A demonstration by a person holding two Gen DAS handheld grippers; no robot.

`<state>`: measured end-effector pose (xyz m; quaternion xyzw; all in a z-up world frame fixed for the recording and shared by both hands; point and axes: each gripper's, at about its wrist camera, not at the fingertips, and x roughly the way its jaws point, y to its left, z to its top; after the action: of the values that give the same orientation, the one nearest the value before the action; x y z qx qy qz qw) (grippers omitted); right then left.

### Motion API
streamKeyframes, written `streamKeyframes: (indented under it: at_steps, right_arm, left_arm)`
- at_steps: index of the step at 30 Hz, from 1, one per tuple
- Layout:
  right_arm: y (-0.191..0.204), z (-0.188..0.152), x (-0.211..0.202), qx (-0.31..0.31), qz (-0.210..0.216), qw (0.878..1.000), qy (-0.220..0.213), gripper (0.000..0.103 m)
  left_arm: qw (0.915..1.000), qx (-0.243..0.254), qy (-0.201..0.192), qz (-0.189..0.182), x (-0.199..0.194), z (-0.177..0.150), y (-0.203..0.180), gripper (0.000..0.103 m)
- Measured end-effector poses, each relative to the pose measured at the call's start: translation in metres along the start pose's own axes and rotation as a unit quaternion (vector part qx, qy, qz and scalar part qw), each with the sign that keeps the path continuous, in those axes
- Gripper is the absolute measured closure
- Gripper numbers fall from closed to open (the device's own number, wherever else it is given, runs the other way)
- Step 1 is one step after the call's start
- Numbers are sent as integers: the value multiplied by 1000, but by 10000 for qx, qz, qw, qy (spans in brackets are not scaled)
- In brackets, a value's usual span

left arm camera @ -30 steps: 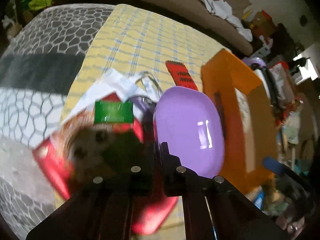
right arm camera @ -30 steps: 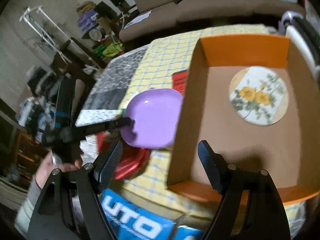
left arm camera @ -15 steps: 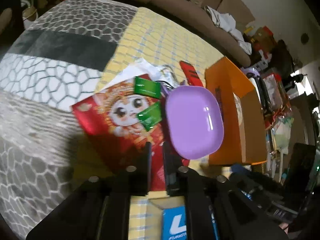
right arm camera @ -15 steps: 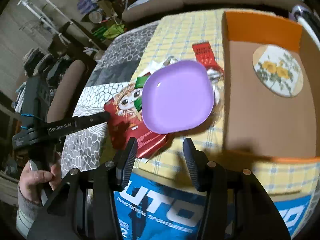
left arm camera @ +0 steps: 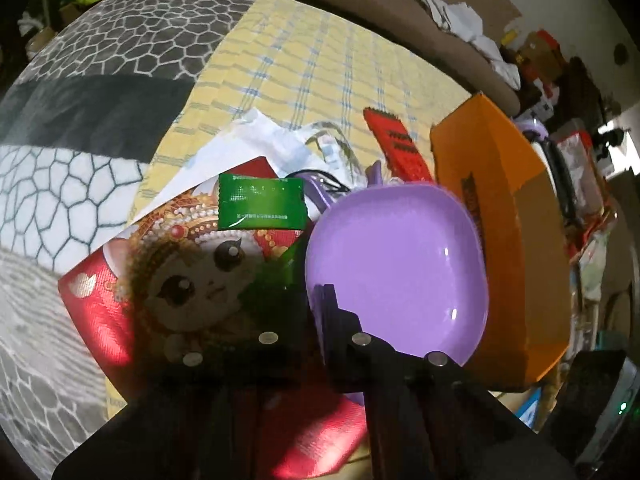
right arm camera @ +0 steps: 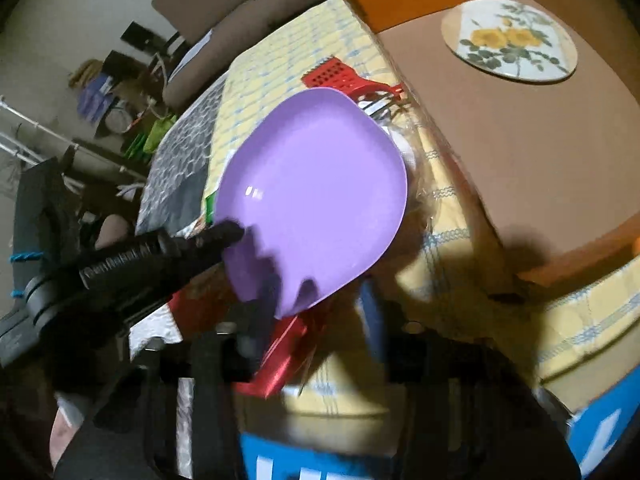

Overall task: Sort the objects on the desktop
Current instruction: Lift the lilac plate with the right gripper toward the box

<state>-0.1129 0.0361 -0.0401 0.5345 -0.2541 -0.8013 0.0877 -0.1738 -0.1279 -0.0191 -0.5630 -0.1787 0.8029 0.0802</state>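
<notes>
My left gripper (left arm camera: 310,300) pinches the near rim of the glossy purple plastic plate (left arm camera: 396,264), tilted above the red cartoon packet (left arm camera: 168,280), left of the orange cardboard box (left arm camera: 500,216). My right gripper (right arm camera: 316,312) gapes wide.

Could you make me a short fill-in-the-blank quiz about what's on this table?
1. The plate gripped at its edge by the left gripper is ____ in colour.
2. The round coaster lies inside the ____ box.
3. The green sachet rests on a ____ cartoon packet.

Missing words: purple; orange; red
</notes>
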Motion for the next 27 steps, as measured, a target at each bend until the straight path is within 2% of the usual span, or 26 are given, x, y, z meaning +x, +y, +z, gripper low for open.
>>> streamKeyframes:
  at_steps: [4, 9, 13, 16, 21, 24, 27]
  right_arm:
    - [7, 1, 1, -351, -60, 9994, -10, 81]
    - [20, 1, -33, -802, 134, 9966, -142, 81]
    - [24, 14, -86, -1003, 443, 9933, -373, 81]
    - [10, 36, -124, -984, 496, 9924, -546, 81]
    - [-30, 75, -161, -1035, 193, 9928, -565, 81]
    - [-66, 95, -164, -1107, -81, 9935, -255, 81]
    - [-99, 116, -150, -1314, -353, 9903, 287, 81]
  left_arm:
    - [9997, 14, -35, -234, -7, -5, 4, 99]
    - [9986, 91, -266, -442, -45, -13, -4, 99]
    - [9970, 456, -455, -440, -81, -11, -41, 98]
    - [9949, 732, -479, -496, -94, -8, -82, 94]
    - [9922, 1133, -148, -492, -66, -17, -160, 91]
    - [9910, 1225, 154, -522, -37, -25, -192, 89]
    - [9895, 1280, 443, -512, -9, -32, -213, 88]
